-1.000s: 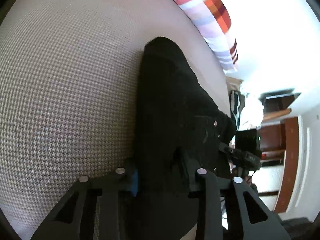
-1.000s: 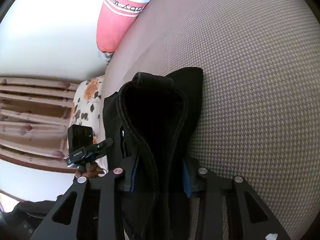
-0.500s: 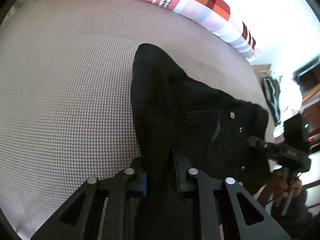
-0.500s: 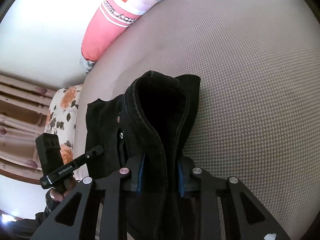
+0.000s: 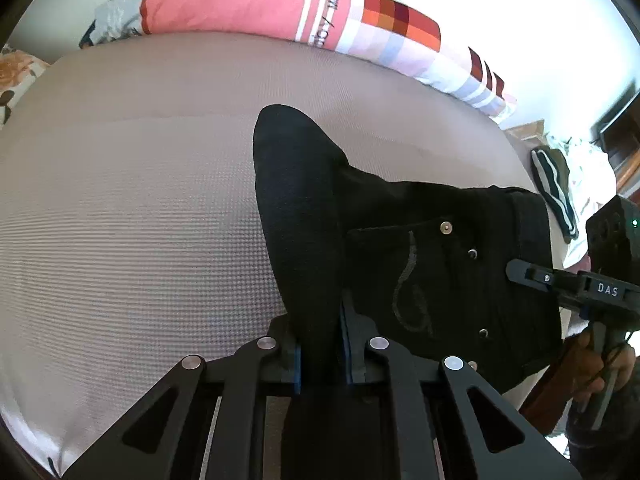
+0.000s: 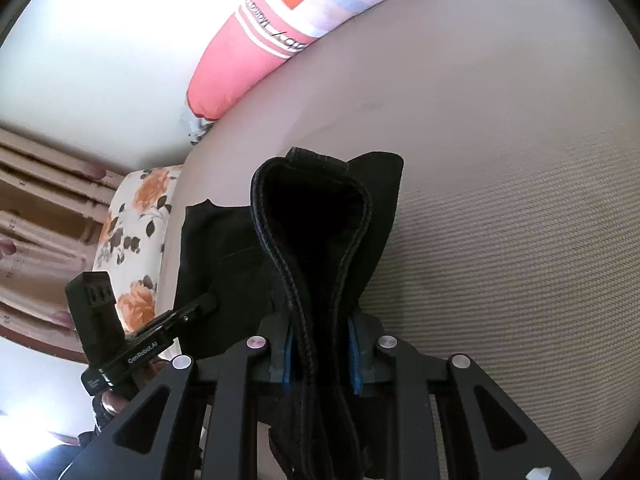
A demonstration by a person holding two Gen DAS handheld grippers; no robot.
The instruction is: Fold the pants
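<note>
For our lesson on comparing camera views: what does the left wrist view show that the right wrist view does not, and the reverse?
Only the left wrist view shows the pants' stitched pocket and rivets. Only the right wrist view shows the thick seamed band looped upward and the wooden slats. Both show black pants on the grey bed, the pink striped pillow, and each gripper shut on fabric: left gripper, right gripper.

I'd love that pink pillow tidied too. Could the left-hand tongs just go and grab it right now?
Probably not as things stand. The left tongs are shut on a fold of the black denim pants, so they would have to let go first. The pink striped pillow lies across bare grey bedcover, nothing between.
</note>
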